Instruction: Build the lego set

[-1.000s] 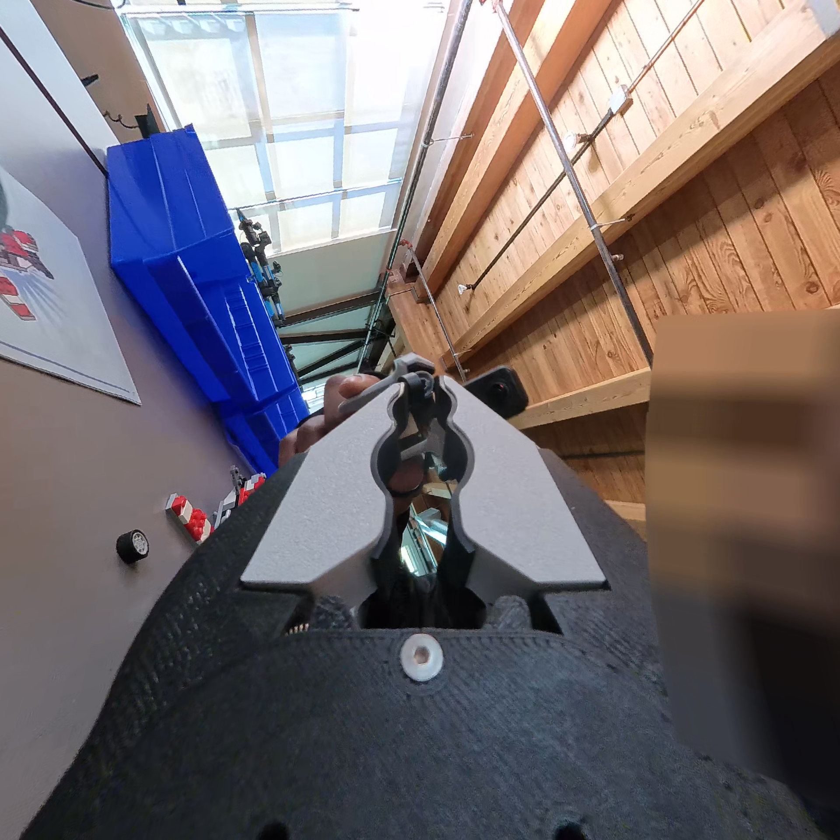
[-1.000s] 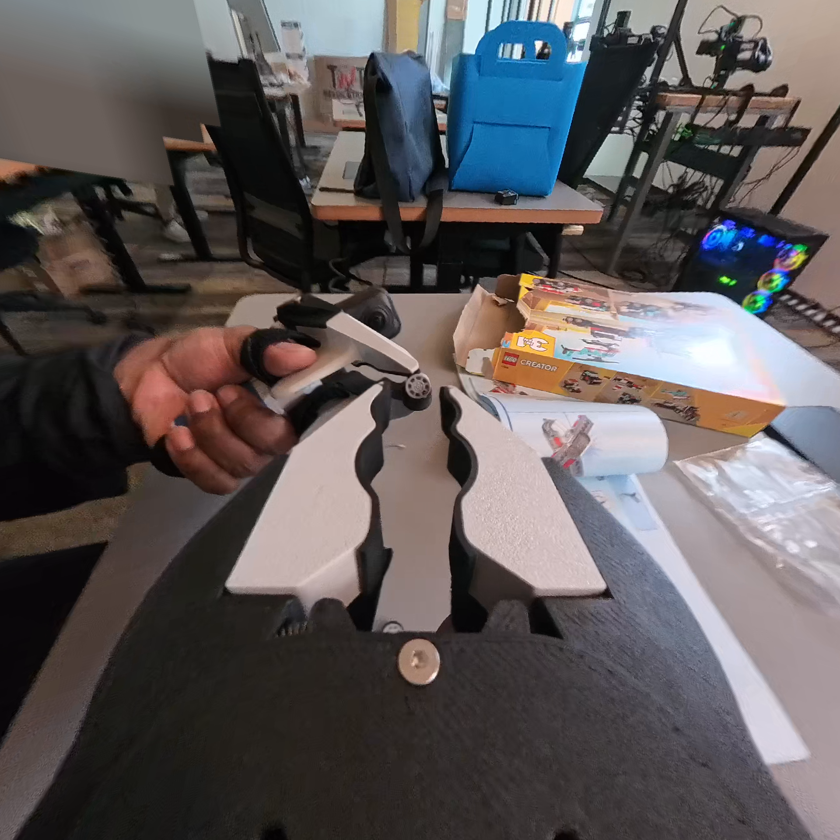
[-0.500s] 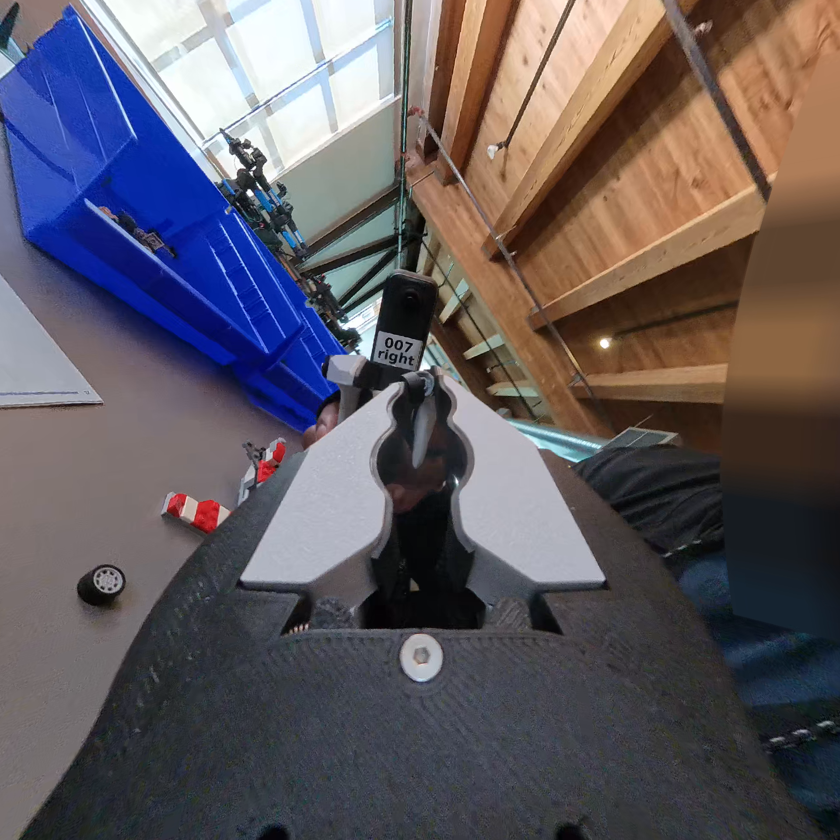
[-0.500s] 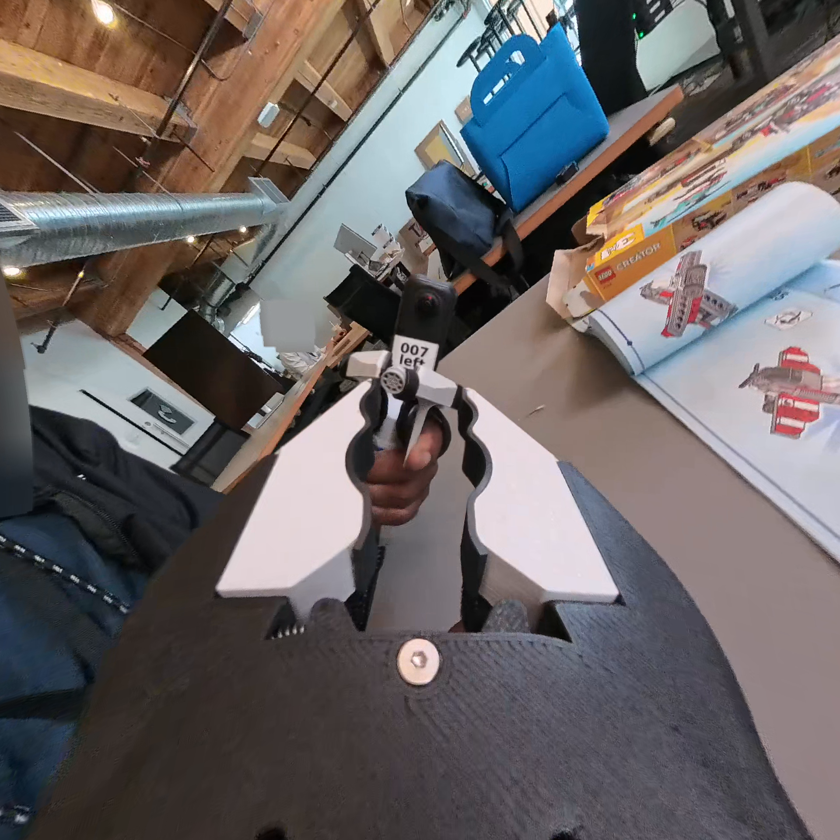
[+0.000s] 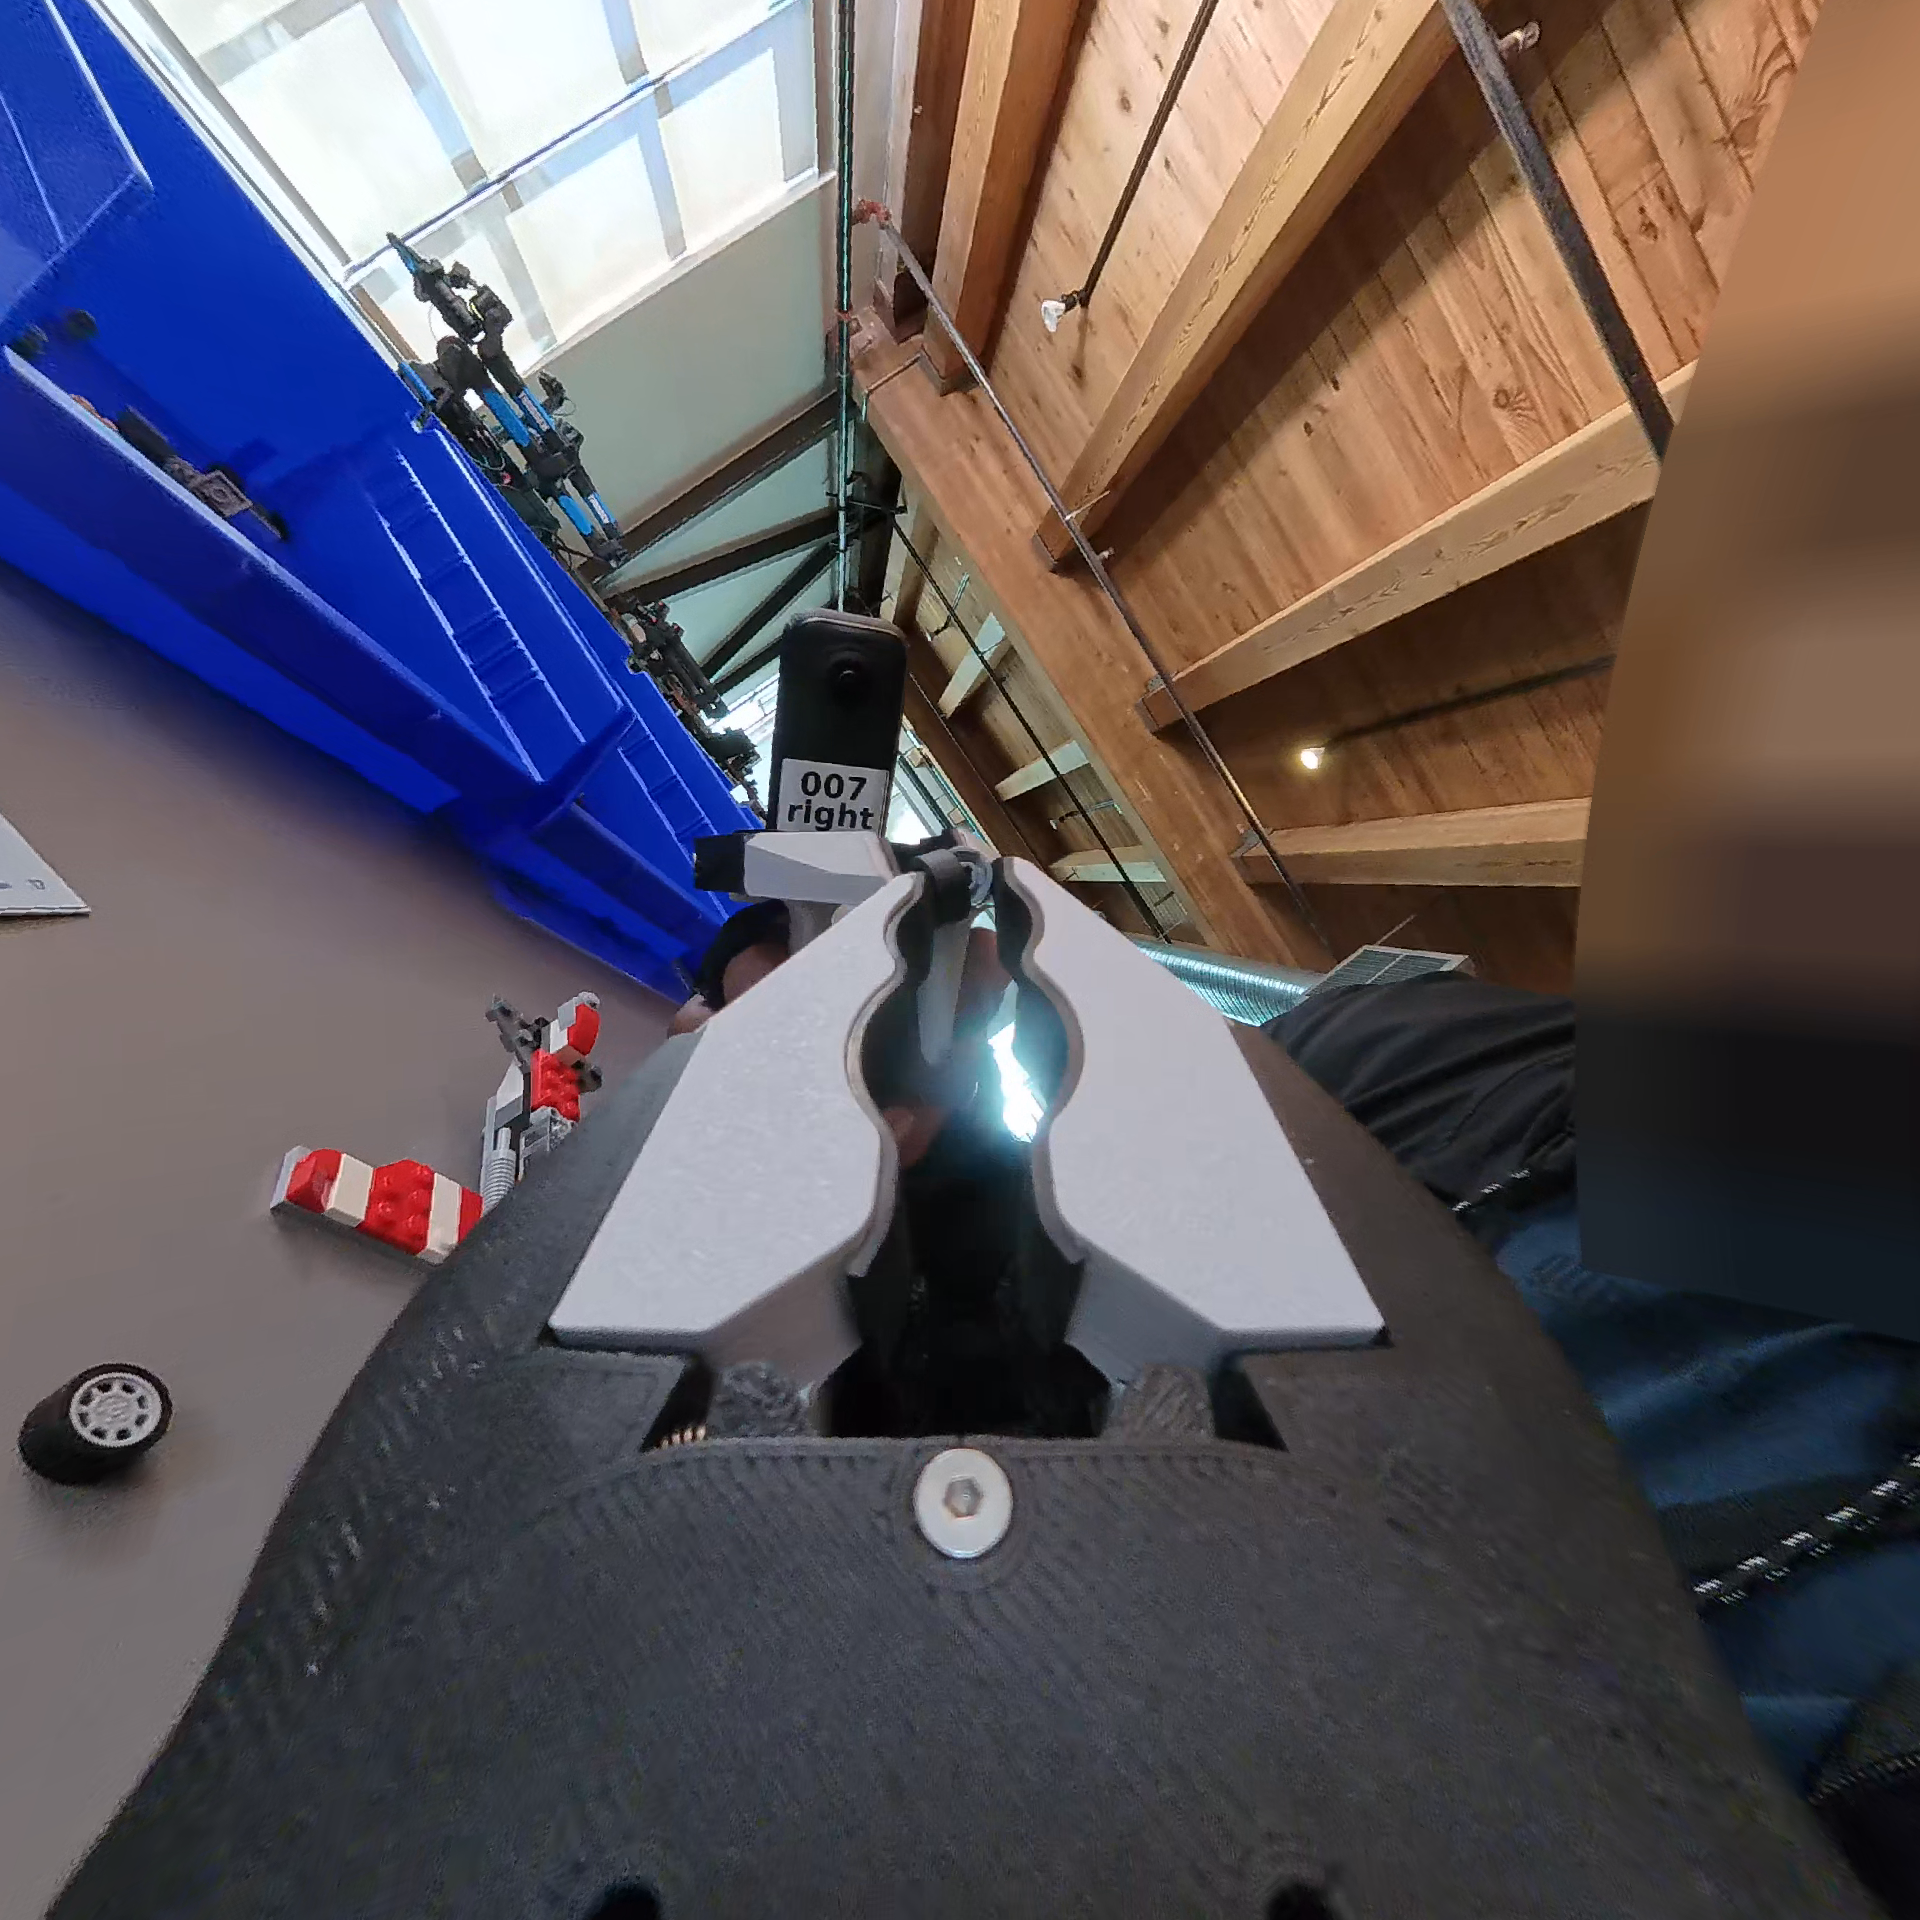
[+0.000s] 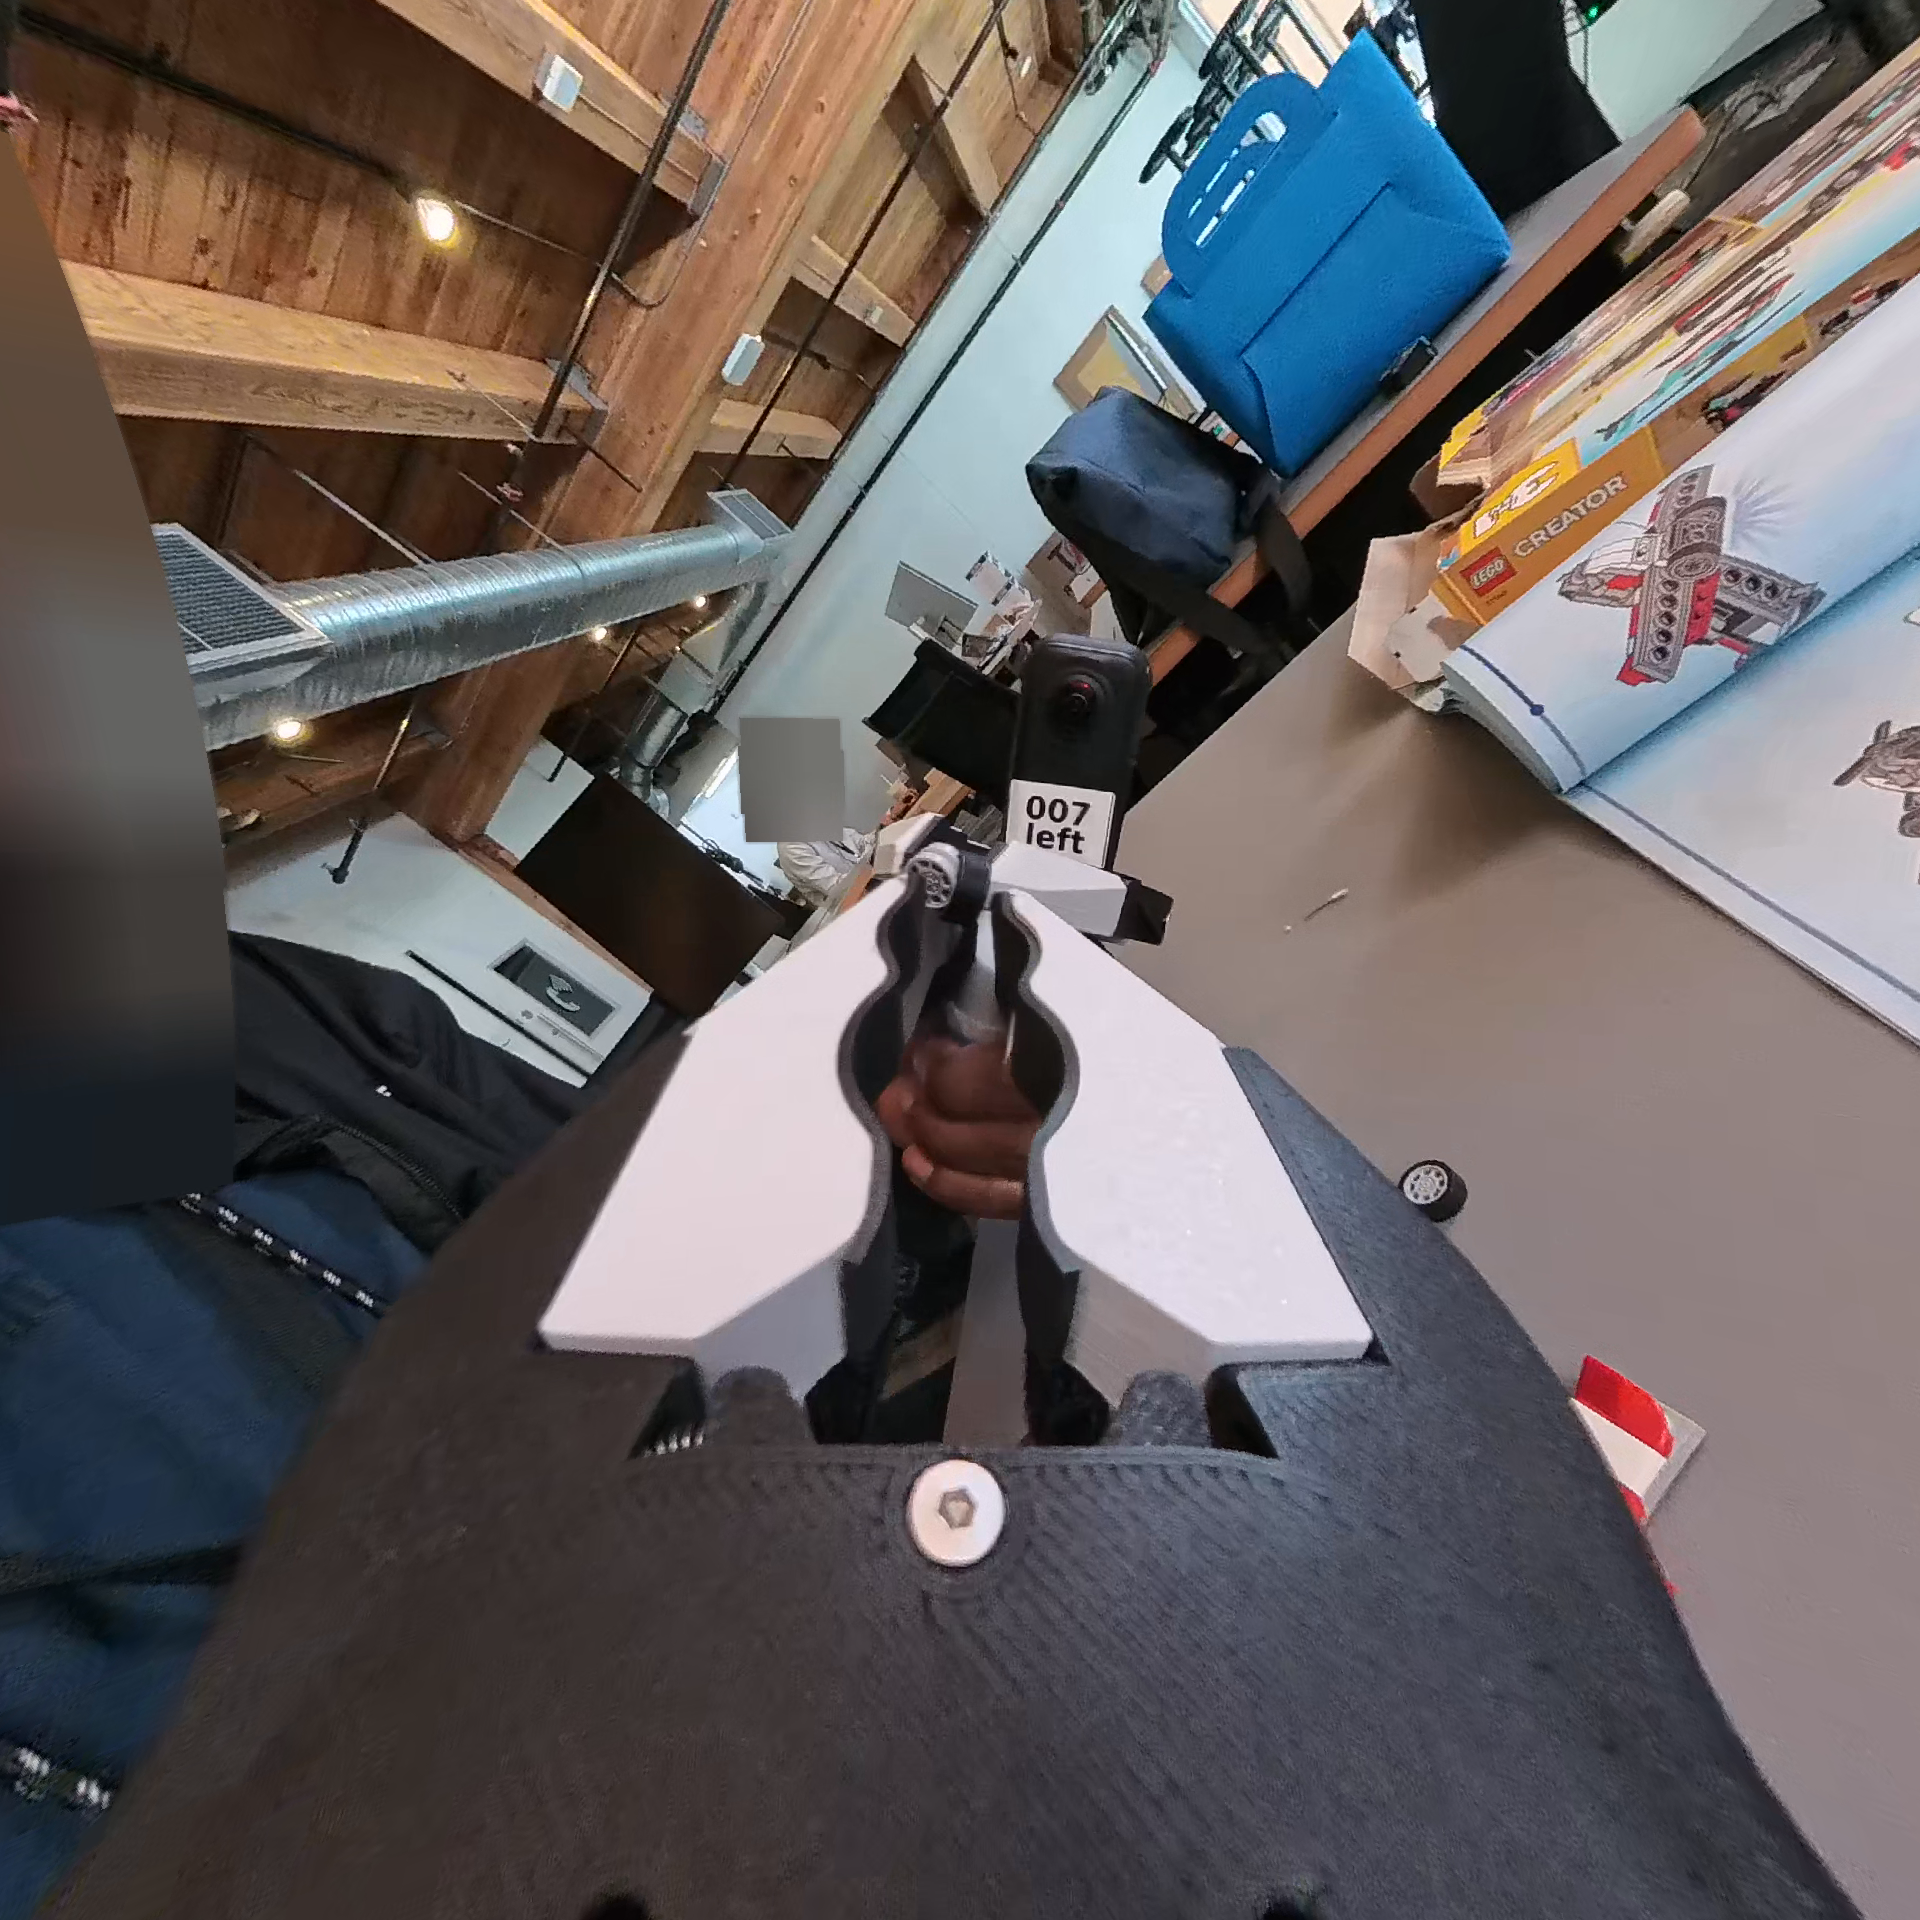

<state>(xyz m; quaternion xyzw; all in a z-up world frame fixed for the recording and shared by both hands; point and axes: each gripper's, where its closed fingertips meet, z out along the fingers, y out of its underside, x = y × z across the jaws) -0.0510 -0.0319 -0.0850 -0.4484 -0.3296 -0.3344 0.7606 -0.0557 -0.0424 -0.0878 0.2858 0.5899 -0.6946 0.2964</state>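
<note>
Jaws of your left gripper [image 5: 958, 883] are drawn nearly together at the tips and pinch a small wheel piece [image 6: 932, 881], grey hub on a black mount, held in the air above the table [image 5: 208, 1039]. Your right gripper [image 6: 951, 902] meets it tip to tip and turned crosswise, so each view shows the other gripper's finger edge-on through the gap. The right jaws stand close as well, with only a narrow slot at the tips; they seem to close on the same piece, but from either view you cannot tell whether they grip it or merely frame it.

Left wrist view, left to right: a loose wheel [image 5: 99, 1418] lies on the table at the left edge. Just beyond it is a red and white brick [image 5: 379, 1205], flat on the table. Near that lies the part-built model [image 5: 535, 1081], grey and red, partly hidden by the gripper body. Blue bins [image 5: 312, 520] line the far edge of the table.

Right wrist view, left to right: your left hand [image 6: 961, 1143] shows between the fingers, wrapped round its grip. On the right, the booklet [image 6: 1714, 748] lies open on the table, with the box [image 6: 1558, 509] just behind it.
</note>
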